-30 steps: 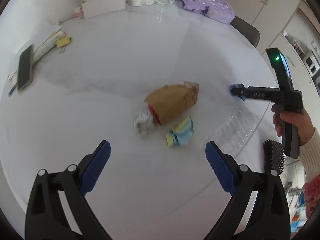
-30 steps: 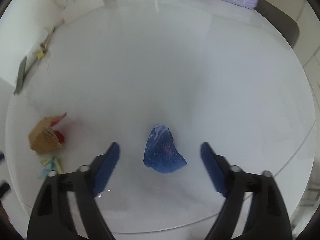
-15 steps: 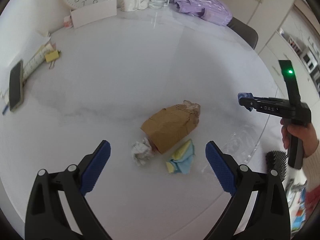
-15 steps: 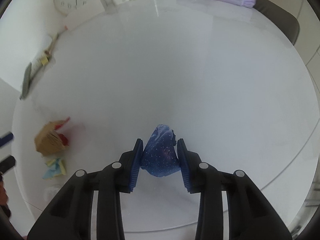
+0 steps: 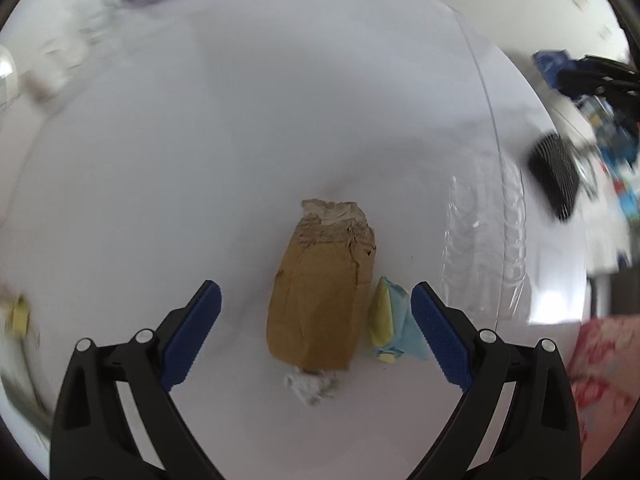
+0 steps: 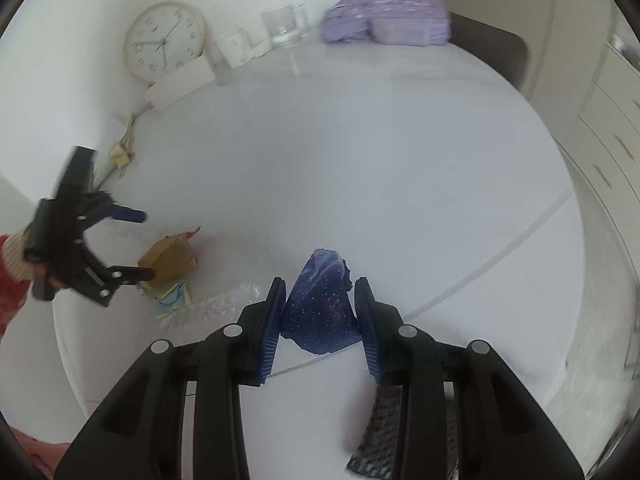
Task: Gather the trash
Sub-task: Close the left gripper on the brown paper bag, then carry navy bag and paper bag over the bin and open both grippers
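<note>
Two scraps flank brown bag (image 5: 322, 292) | clear plastic (image 5: 486, 248) beside

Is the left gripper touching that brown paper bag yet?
Apart. The left wrist view shows the left gripper open, with bare table between each pad and the brown paper bag lying between them.

Glossy white table (image 6: 360, 152) – matt brown paper bag (image 5: 320, 292) (creased), crinkly clear plastic (image 5: 480, 240).
</note>
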{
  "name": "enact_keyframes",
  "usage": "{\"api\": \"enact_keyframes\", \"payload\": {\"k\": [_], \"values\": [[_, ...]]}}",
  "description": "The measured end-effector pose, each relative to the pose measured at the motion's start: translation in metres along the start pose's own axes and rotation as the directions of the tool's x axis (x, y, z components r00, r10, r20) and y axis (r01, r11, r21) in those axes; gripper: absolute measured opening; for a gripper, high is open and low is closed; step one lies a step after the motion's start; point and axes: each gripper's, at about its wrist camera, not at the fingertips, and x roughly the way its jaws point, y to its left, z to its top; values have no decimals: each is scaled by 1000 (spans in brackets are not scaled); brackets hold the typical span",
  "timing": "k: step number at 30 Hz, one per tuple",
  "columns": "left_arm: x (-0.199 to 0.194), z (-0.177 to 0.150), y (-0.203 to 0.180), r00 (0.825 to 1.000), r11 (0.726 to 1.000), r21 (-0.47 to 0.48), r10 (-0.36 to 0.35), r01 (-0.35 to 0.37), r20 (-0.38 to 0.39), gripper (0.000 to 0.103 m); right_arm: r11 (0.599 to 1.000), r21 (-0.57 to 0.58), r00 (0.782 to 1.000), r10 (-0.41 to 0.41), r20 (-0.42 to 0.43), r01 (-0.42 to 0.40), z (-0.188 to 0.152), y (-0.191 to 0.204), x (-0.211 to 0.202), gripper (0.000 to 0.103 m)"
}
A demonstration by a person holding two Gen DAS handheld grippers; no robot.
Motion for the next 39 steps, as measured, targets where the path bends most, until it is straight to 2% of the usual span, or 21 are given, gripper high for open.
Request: {"api": "enact_keyframes", "payload": {"k": [3, 6, 7, 10, 11, 16, 21, 26, 31, 34, 37, 39], "values": [[12, 8, 3, 999, 997, 67, -41, 43, -32, 89, 997, 71, 1000, -18, 5, 18, -13, 1, -8, 36], [26, 12, 6, 996, 993, 97, -54, 61, -71, 75, 990, 141, 1000, -10, 28, 6, -22, 2, -21, 36], [30, 12, 8, 995, 993, 102, -59, 67, -81, 66, 988, 152, 999, -9, 35, 4, -23, 4, -24, 36], [38, 10, 8, 991, 987, 129, -87, 100, -106, 48, 988, 155, 999, -21, 43, 14, -24, 10, -30, 36], [39, 10, 7, 990, 985, 138, -89, 104, -109, 46, 988, 155, 999, -23, 47, 16, -23, 12, -32, 36], [38, 10, 4, 992, 981, 168, -79, 95, -101, 45, 988, 155, 998, -19, 55, 10, -22, 20, -35, 36], [24, 16, -2, 998, 986, 161, -40, 47, -47, 44, 990, 140, 999, -9, 52, 2, -24, 25, -35, 36], [-20, 16, -21, 998, 996, 88, 21, -26, 59, 44, 993, 113, 997, 30, 74, -38, -23, 26, -39, 36], [-82, -2, -65, 976, 996, -83, 25, -7, 216, 44, 992, 73, 988, 91, 125, -101, -27, 24, -58, 36], [-104, -19, -109, 963, 980, -197, 55, -2, 264, 44, 990, 42, 981, 128, 148, -136, -37, 21, -74, 36], [-114, -37, -157, 950, 953, -302, 63, 34, 304, 45, 987, 20, 976, 154, 156, -159, -55, 17, -90, 36], [-112, -47, -193, 950, 929, -363, 52, 67, 307, 45, 985, 13, 974, 169, 150, -173, -72, 11, -102, 36]]}}
